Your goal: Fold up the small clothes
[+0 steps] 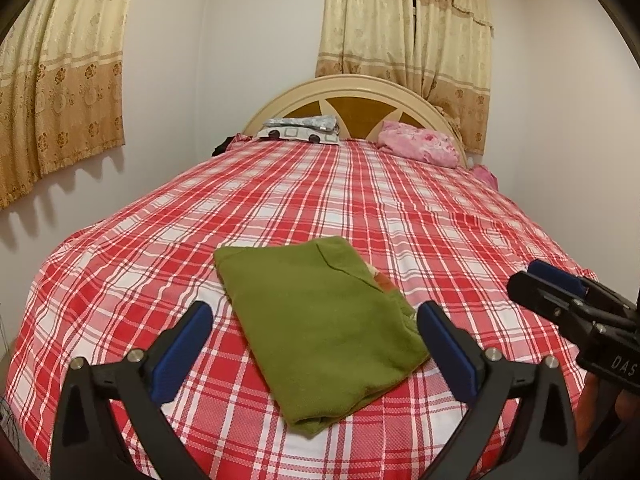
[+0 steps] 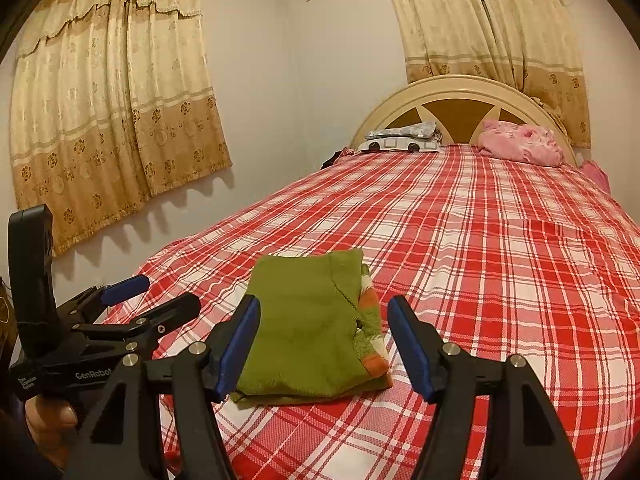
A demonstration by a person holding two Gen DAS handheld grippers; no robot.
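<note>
A green garment [image 1: 320, 320] lies folded into a rectangle on the red plaid bed [image 1: 360, 200], near its foot end. An orange and white patterned edge shows at its right side [image 2: 372, 340]. My left gripper [image 1: 314, 328] is open and empty, held above the garment's near part. My right gripper [image 2: 324, 320] is open and empty, held just short of the garment [image 2: 308, 320]. The right gripper also shows at the right edge of the left wrist view [image 1: 560, 296]. The left gripper also shows at the left of the right wrist view [image 2: 152, 300], open.
A patterned pillow [image 1: 298, 133] with a grey cloth on it and a pink bundle [image 1: 420, 142] lie at the curved headboard [image 1: 360, 92]. Curtains [image 1: 60, 80] hang on the left wall and behind the headboard. A wall runs close along the bed's left side.
</note>
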